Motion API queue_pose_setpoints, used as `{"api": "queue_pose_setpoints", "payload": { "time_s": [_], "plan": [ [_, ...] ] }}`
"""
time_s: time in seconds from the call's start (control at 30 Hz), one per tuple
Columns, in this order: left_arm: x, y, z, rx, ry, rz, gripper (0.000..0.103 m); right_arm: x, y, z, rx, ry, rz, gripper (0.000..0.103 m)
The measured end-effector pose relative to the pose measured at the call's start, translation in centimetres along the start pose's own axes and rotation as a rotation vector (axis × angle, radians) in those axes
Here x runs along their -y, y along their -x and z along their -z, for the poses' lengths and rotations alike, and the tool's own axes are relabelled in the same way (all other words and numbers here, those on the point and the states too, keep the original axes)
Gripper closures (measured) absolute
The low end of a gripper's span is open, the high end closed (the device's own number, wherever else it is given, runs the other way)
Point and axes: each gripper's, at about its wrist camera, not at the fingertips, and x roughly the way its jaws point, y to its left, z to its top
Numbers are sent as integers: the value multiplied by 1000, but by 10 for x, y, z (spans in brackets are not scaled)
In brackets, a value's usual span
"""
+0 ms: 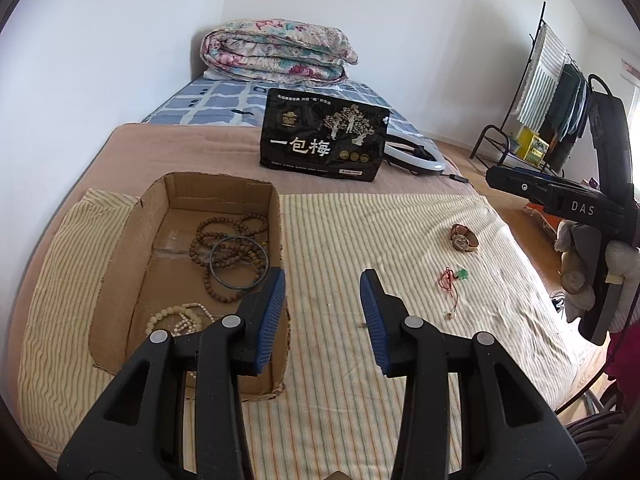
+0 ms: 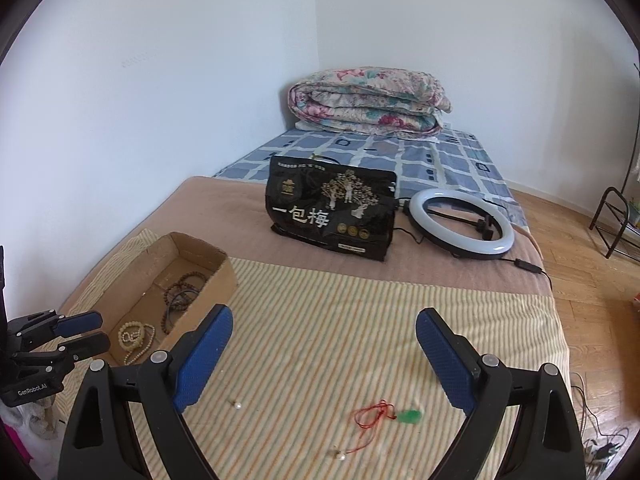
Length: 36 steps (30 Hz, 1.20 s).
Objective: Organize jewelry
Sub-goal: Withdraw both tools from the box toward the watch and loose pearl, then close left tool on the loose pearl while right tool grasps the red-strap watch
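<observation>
An open cardboard box point(image 1: 156, 208) sits on the striped cloth point(image 1: 360, 232) at the left. It holds brown bead bracelets point(image 1: 224, 240), a dark bangle point(image 1: 239, 263) and a cream bead necklace point(image 1: 180, 320). The box also shows in the right wrist view point(image 2: 200, 256). My left gripper point(image 1: 323, 304) is open and empty, by the box's right wall. On the cloth to the right lie a brown-strapped watch point(image 1: 464, 238) and a red cord with a green pendant point(image 1: 454, 280). My right gripper point(image 2: 324, 344) is open and empty above the cord and pendant point(image 2: 408, 416). A small pearl earring point(image 2: 237, 404) lies nearby.
A black snack bag point(image 1: 324, 140) stands behind the cloth. A ring light point(image 2: 462, 224) lies beside it with its cable. A folded floral quilt point(image 1: 276, 50) lies at the bed's far end. A wall runs along the left; floor and a clothes rack point(image 1: 548, 92) are right.
</observation>
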Motion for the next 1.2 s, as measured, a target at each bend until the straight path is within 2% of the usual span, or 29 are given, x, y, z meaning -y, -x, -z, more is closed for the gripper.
{"api": "queue_pose_setpoints", "payload": {
  "time_s": [0.3, 0.57, 1.1, 1.2],
  "plan": [
    [40, -24, 8, -43, -48, 57, 64, 59, 9, 18, 4, -41, 79, 9],
    [76, -52, 19, -90, -89, 110, 64, 94, 3, 38, -4, -28, 115, 9],
    [141, -113, 43, -183, -192, 239, 64, 130, -47, 71, -98, 4, 101, 29],
    [150, -126, 49, -208, -215, 245, 69, 131, -60, 75, -126, 12, 85, 32]
  ]
}}
